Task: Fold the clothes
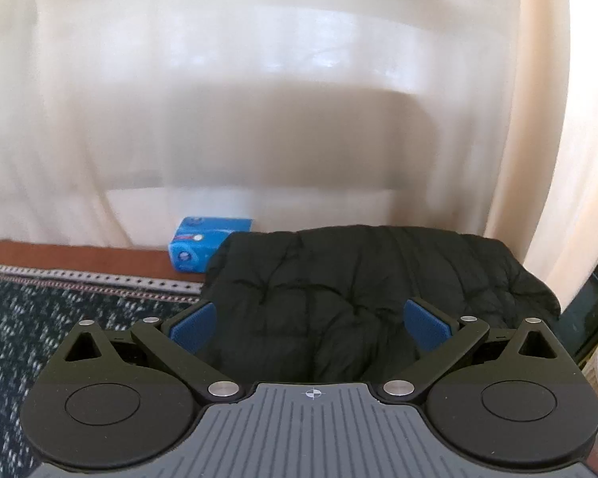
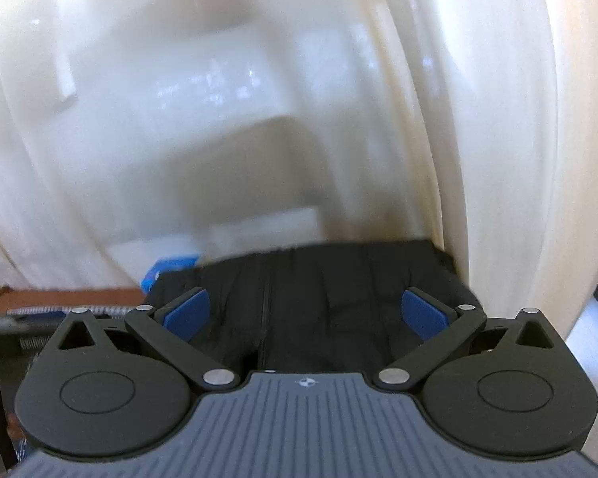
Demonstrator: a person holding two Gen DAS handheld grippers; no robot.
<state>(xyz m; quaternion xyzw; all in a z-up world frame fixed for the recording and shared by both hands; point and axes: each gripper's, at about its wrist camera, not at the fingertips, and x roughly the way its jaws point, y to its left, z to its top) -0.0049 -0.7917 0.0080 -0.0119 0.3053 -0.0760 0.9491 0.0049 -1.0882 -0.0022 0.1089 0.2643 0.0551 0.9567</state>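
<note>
Facing black jacket (image 1: 358, 290) | both grippers spread | blue box (image 1: 197, 249): no legible writing

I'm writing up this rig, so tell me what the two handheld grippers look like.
Both match. The left gripper and right gripper each have black linkage arms with silver pivot pins, round black discs at the sides, blue textured pads on the fingers, and a grey ribbed body with a small crosshair marking. No cables or sleeves show.

Matt black quilted jacket (image 1: 358, 290)
</note>
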